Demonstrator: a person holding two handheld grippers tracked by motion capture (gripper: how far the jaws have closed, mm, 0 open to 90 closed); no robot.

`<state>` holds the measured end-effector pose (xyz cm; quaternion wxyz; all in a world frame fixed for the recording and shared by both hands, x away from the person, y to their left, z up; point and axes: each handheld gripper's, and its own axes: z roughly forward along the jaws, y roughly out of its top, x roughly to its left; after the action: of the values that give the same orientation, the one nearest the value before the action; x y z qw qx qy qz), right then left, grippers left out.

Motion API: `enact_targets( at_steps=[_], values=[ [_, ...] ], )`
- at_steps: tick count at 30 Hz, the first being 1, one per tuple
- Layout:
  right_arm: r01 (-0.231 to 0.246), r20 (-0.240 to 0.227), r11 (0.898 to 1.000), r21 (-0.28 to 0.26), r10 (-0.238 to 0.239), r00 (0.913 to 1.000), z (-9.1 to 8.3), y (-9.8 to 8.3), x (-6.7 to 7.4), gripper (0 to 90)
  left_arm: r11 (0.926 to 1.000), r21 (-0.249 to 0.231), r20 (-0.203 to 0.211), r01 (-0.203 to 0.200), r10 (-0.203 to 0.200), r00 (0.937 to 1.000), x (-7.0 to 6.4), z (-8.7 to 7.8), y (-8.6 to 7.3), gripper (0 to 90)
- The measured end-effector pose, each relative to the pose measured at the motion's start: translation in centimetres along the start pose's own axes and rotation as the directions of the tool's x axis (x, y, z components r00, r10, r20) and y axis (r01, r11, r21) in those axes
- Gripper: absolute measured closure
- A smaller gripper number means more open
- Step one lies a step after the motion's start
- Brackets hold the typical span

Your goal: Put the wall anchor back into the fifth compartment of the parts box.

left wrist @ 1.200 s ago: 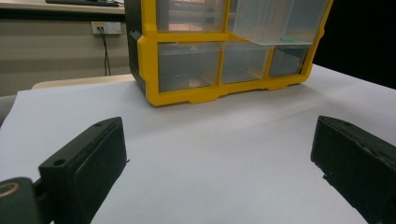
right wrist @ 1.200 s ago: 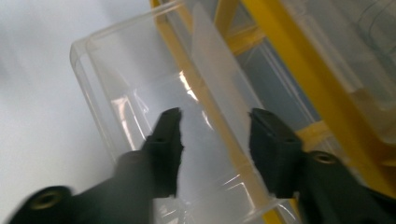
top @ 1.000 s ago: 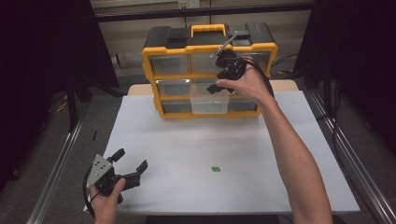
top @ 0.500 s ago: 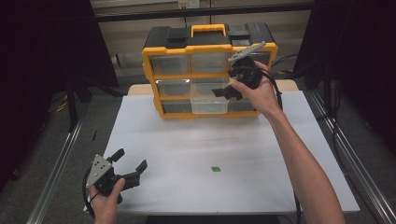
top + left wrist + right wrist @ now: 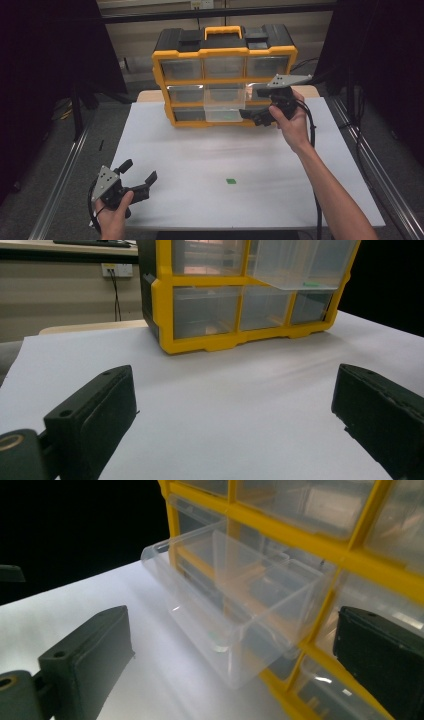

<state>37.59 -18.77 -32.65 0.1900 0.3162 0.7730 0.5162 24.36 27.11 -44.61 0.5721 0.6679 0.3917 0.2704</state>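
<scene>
A yellow organizer (image 5: 223, 52) with clear drawers stands at the back of the white table (image 5: 200, 160). Its middle drawer (image 5: 224, 106) is pulled out, and something small and green shows through its bottom. My right gripper (image 5: 256, 117) hovers just right of that drawer, and its jaws have just been opening. In the right gripper view the right gripper (image 5: 232, 630) is open, with the drawer (image 5: 235, 605) ahead and untouched. My left gripper (image 5: 138, 170) is open and empty at the front left. In the left gripper view, beyond the left gripper (image 5: 232, 405), stands the organizer (image 5: 200, 330) with its open drawer (image 5: 295, 265).
A small green square (image 5: 230, 181) lies on the table in front of the middle. Metal rails (image 5: 60, 175) run along both sides of the table. Dark curtains close in left and right.
My right hand has come down and to the right from the organizer's upper front to beside the pulled-out drawer. The left hand has not moved.
</scene>
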Motion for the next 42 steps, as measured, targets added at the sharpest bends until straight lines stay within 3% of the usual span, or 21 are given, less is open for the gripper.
enact_targets(
  at_steps=[4, 7, 13, 15, 16, 17, 22, 25, 30, 32, 35, 38, 42],
  values=[
    [-0.011, -0.013, 1.000, -0.014, 0.011, 0.9999, -0.3, -2.0, 0.8, 2.5, 1.0000, 0.001, 0.001, 0.001, -0.001, 1.0000, 0.0, 0.0, 0.0, 4.2],
    [0.014, -0.020, 0.999, 0.042, -0.013, 0.9997, -0.2, -3.4, 1.5, 2.6, 0.9996, 0.017, -0.003, -0.022, 0.022, 0.9998, 0.0, 0.0, 0.0, 4.2],
    [-0.020, -0.076, 0.997, 0.080, 0.026, 0.9968, -0.5, -6.0, 1.9, 1.9, 0.9998, 0.014, -0.001, -0.014, 0.014, 0.9999, -0.1, 0.0, 0.0, 4.2],
    [-0.024, -0.075, 0.995, 0.102, 0.032, 0.9966, -0.3, -6.5, 2.1, 2.5, 0.9998, 0.012, 0.008, -0.018, 0.018, 0.9998, 0.0, 0.0, 0.0, 4.3],
    [-0.030, -0.079, 0.995, 0.097, 0.037, 0.9962, -0.3, -6.8, 2.2, 2.3, 1.0000, -0.002, -0.003, -0.001, 0.001, 1.0000, -0.2, 0.1, 0.1, 4.3],
    [-0.037, -0.098, 0.995, 0.097, 0.047, 0.9941, -0.3, -7.1, 2.3, 1.8, 0.9999, 0.004, 0.005, -0.016, 0.016, 0.9999, -0.1, 0.0, 0.1, 4.2],
    [-0.032, -0.157, 0.985, 0.171, 0.060, 0.9857, 0.7, -8.8, 3.6, 2.1, 1.0000, 0.002, 0.007, -0.009, 0.009, 0.9999, -0.1, 0.0, 0.0, 4.2],
    [0.001, -0.186, 0.971, 0.239, 0.045, 0.9815, 1.7, -9.5, 4.5, 2.5, 0.9998, 0.005, 0.001, -0.021, 0.021, 0.9998, -0.1, 0.0, 0.1, 4.2],
    [0.062, -0.260, 0.946, 0.320, 0.025, 0.9654, 3.3, -10.3, 5.8, 13.3, 0.9997, 0.013, 0.001, -0.019, 0.019, 0.9998, -0.1, 0.0, 0.0, 4.1],
    [0.079, -0.260, 0.937, 0.341, 0.013, 0.9654, 3.7, -10.5, 6.1, 13.8, 0.9995, 0.014, 0.003, -0.028, 0.028, 0.9996, -0.1, 0.0, 0.0, 3.8],
    [0.115, -0.286, 0.917, 0.383, 0.000, 0.9582, 4.3, -10.6, 6.7, 20.9, 0.9994, 0.019, 0.000, -0.030, 0.030, 0.9996, -0.2, 0.0, 0.0, 3.8],
    [0.153, -0.297, 0.894, 0.421, -0.024, 0.9547, 4.9, -10.5, 7.2, 21.5, 1.0000, -0.002, -0.005, 0.002, -0.002, 1.0000, -0.4, 0.2, 0.0, 3.8],
    [0.206, -0.335, 0.852, 0.481, -0.039, 0.9416, 5.7, -10.5, 7.6, 33.3, 0.9992, 0.020, -0.006, -0.034, 0.034, 0.9994, -0.2, 0.1, 0.0, 3.8]
  ],
)
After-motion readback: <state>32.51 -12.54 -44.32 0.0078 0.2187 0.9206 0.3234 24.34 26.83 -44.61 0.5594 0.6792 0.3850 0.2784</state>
